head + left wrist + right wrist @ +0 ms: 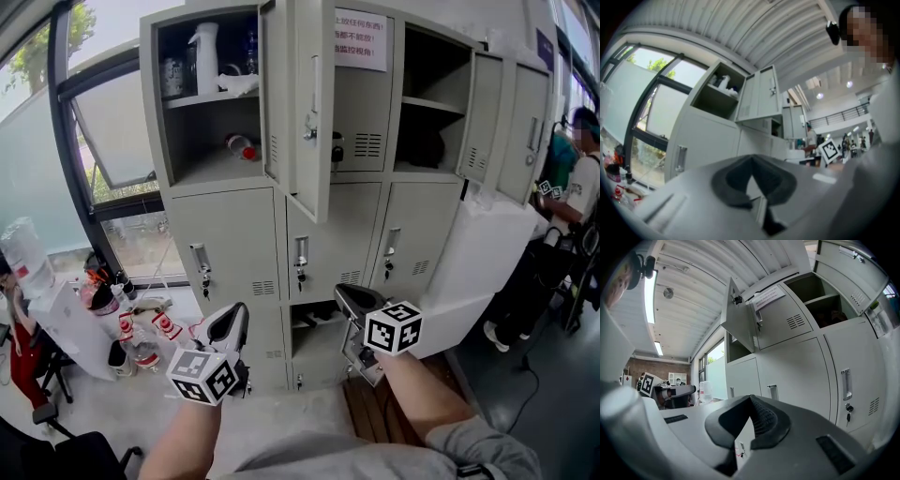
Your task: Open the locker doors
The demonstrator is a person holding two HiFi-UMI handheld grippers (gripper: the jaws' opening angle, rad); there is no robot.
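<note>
Both tongs are closed and empty. In the left gripper view the pads (733, 180) of the left tongs (232, 328) meet with nothing between them. In the right gripper view the ribbed pads (764, 420) of the right tongs (356, 302) are pressed together in the same way.

The locker (281, 202) stands ahead of both tongs. The doors that I judge to remain for the task are the three shut ones of the middle row. They lie ahead of the tips and higher than them. The top-left compartment (211, 103), far above the left tongs, is already open.

The relation that matters is which handle lies near which tongs:
- The left handle (200, 261) is up and a little to the left of the left tongs, so the left hand is clearly the nearer one for that door.
- The middle handle (301, 251) lies between the two tongs and above them, up and to the left of the right tongs.
- The right handle (393, 242) is up and to the right of the right tongs, and it seems slightly the closer of these two.

Every handle is a narrow upright bar with its long axis vertical, and a small lock with a key sits just below it. I think the next move needs the tongs to go upward and forward and to open first. The jaws must then close across the bar from its two sides, not along it.
</note>
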